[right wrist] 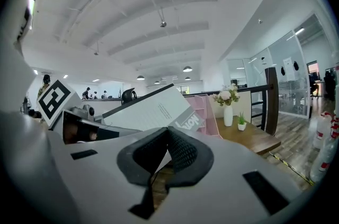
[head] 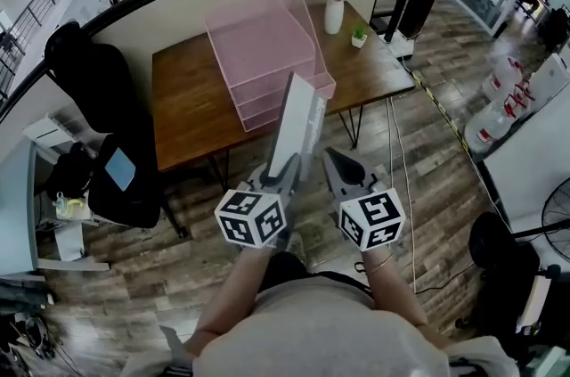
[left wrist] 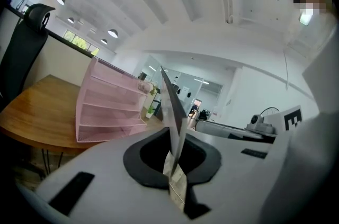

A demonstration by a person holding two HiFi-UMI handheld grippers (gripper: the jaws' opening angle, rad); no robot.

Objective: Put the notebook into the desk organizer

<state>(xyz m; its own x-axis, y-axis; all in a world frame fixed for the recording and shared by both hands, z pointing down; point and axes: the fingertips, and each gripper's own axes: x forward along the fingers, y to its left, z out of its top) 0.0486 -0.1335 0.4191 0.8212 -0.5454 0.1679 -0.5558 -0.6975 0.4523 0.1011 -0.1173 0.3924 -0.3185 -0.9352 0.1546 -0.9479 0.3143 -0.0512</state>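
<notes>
"Notebook (head: 299,124), where is it?"
"Centre frame, standing on edge, its lower corner clamped in the left claw (head: 287,173) — held upright, I'd judge, so the edge leads into a shelf."
"The right claw (head: 340,163)?"
"Just beside it, jaws together, empty."
"And the organizer (head: 265,54)?"
"Farther up, pink, on the table (head: 191,112) — well apart from the notebook."
</notes>
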